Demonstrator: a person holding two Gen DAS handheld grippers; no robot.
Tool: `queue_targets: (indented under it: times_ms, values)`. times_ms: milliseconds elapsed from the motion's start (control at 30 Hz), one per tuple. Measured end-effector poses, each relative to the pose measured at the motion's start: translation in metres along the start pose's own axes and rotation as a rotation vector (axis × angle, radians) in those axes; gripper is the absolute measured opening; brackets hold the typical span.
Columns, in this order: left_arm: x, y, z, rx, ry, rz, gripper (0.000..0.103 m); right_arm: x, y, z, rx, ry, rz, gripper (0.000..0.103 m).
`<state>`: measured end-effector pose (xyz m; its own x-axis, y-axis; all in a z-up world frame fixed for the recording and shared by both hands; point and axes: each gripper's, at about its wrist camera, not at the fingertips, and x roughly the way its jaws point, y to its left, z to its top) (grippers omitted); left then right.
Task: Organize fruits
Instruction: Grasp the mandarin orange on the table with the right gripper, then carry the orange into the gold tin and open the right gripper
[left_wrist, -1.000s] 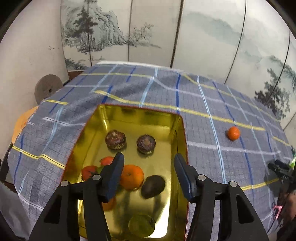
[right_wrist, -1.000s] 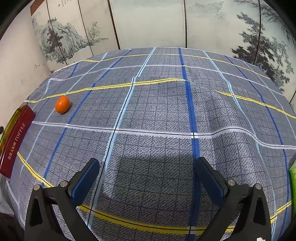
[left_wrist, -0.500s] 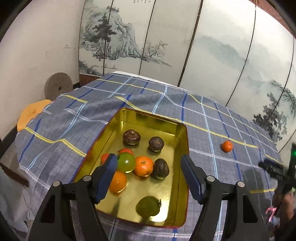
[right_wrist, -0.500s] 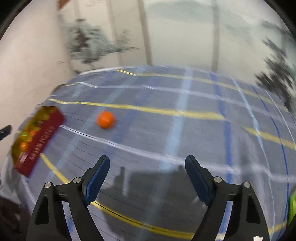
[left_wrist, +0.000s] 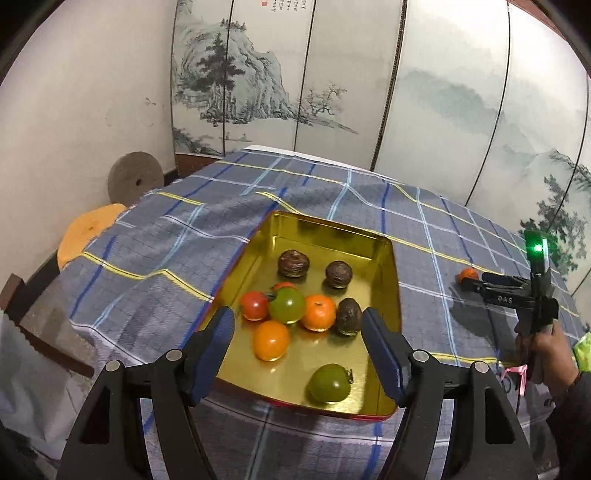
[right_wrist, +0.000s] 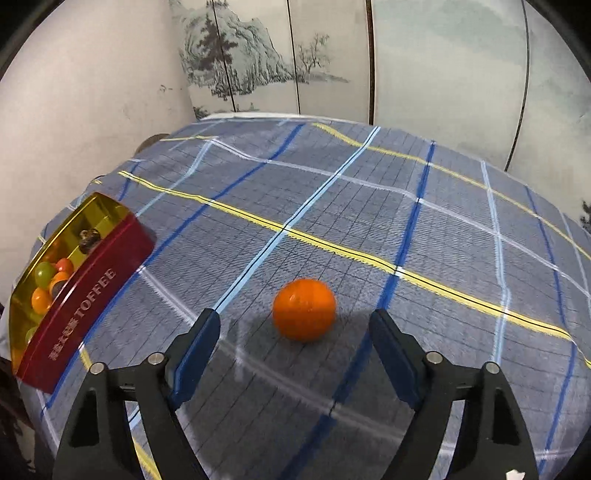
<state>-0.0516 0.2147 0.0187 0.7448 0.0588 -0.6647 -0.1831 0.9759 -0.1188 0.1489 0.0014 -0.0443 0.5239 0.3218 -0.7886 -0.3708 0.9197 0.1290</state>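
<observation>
A gold tin tray (left_wrist: 384, 258) with red outer walls holds several fruits: tomatoes, oranges and dark passion fruits. My left gripper (left_wrist: 297, 332) is open and empty, raised above the tray's near end. A loose orange (right_wrist: 304, 314) lies on the checked tablecloth just ahead of my right gripper (right_wrist: 293, 338), which is open and empty; the orange sits between and slightly beyond the fingertips. In the left wrist view the same orange (left_wrist: 468, 275) shows at the tip of the right gripper (left_wrist: 480, 282). The tray (right_wrist: 85, 291) is far left in the right wrist view.
The blue-grey checked tablecloth (right_wrist: 424, 206) covers the table. A painted folding screen (left_wrist: 332, 74) stands behind it. An orange stool (left_wrist: 88, 230) and a round grey stone (left_wrist: 136, 179) are beside the table's left edge. A green object (left_wrist: 583, 350) lies at the right edge.
My left gripper has pulled back and up from the tray. My right gripper has swung left and closed in on the loose orange, which now sits just ahead of its fingertips.
</observation>
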Motion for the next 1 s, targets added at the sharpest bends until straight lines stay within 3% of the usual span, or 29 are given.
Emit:
queue_targets:
  times_ms: [133, 233, 267, 400, 667, 1000]
  values:
    - [0.005, 0.001, 0.000, -0.007, 0.025, 0.006, 0.071, 0.017, 0.001, 0.005, -0.016, 0.029, -0.021, 0.066]
    - [0.009, -0.003, -0.002, 0.016, 0.028, 0.028, 0.071, 0.025, 0.002, 0.006, -0.030, 0.042, -0.038, 0.045]
    - [0.009, -0.005, -0.003, 0.027, 0.028, 0.039, 0.071, 0.025, 0.003, 0.007, -0.034, 0.045, -0.035, 0.034]
    - [0.004, -0.008, -0.006, 0.053, 0.000, 0.076, 0.071, 0.006, 0.010, 0.002, -0.015, 0.013, 0.002, 0.033]
    - [-0.007, 0.003, -0.010, 0.023, 0.000, 0.070, 0.071, -0.083, 0.074, -0.018, -0.006, -0.151, 0.197, 0.033]
    - [-0.017, 0.010, -0.020, 0.052, -0.001, 0.094, 0.071, -0.116, 0.151, -0.011, -0.117, -0.174, 0.307, 0.034]
